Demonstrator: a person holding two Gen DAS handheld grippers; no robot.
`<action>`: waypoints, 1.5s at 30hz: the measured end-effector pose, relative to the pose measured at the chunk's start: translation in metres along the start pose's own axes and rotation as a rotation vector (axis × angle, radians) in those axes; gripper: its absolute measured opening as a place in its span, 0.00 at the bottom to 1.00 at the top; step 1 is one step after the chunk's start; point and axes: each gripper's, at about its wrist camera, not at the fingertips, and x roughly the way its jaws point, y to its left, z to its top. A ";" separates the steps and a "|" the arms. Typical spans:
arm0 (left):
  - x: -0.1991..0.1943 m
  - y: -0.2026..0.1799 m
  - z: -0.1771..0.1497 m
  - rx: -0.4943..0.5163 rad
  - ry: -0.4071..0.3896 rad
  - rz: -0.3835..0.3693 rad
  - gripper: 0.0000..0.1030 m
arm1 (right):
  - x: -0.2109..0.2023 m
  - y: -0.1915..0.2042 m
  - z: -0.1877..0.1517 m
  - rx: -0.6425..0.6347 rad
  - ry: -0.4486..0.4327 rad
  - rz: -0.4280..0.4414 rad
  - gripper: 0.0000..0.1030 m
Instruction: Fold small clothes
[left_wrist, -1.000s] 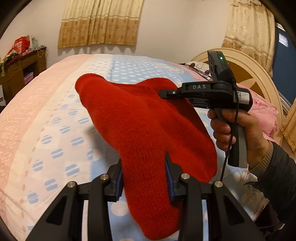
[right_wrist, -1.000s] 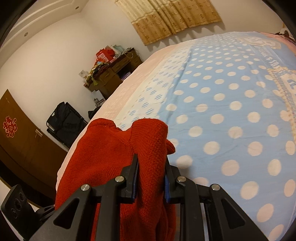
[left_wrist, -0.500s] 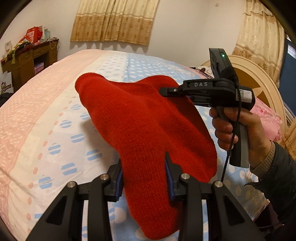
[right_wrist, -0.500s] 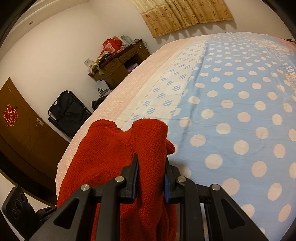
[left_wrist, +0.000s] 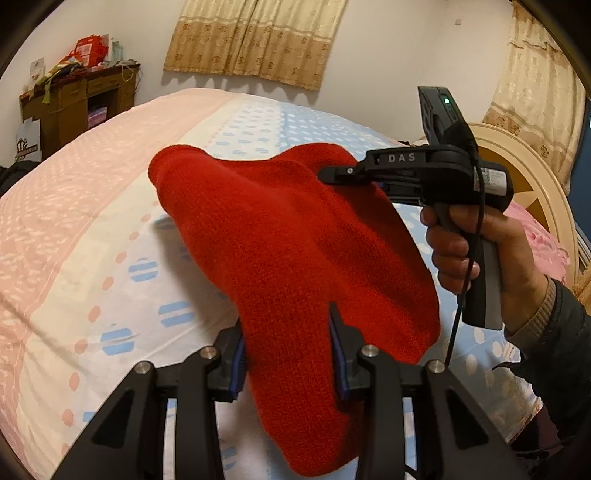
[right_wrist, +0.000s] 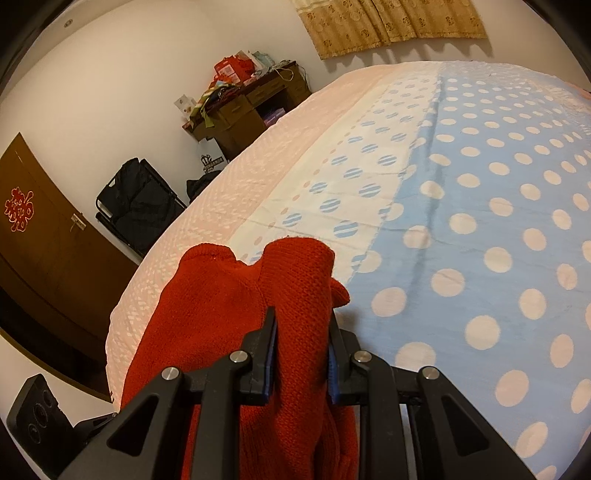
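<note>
A small red knitted garment (left_wrist: 288, 251) hangs in the air above the bed, stretched between both grippers. My left gripper (left_wrist: 286, 332) is shut on its near edge, with cloth bunched between the blue pads. My right gripper (right_wrist: 301, 332) is shut on another edge of the garment (right_wrist: 295, 280). In the left wrist view the right gripper (left_wrist: 332, 173) shows at the upper right, held in a hand, its fingers clamped on the far corner. The garment's lower part droops below the left fingers.
The bed (left_wrist: 92, 258) has a pink, white and blue dotted cover (right_wrist: 480, 221). A wooden desk with clutter (left_wrist: 74, 99) stands by the far wall. A cream headboard (left_wrist: 524, 177) and pink pillow are at the right. A black bag (right_wrist: 136, 203) and brown door (right_wrist: 33, 236) are left.
Both grippers have lifted a little with the garment still clamped. The bed sits lower in both views. The grips have not changed.
</note>
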 end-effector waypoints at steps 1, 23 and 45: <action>0.001 0.001 0.000 -0.004 0.001 0.000 0.37 | 0.003 0.001 0.000 -0.001 0.004 -0.001 0.21; 0.011 0.023 -0.017 -0.057 0.030 0.013 0.37 | 0.045 0.005 -0.005 0.000 0.072 -0.011 0.21; -0.005 0.024 -0.014 -0.058 -0.037 0.077 0.51 | 0.008 0.012 -0.016 -0.076 -0.028 -0.041 0.28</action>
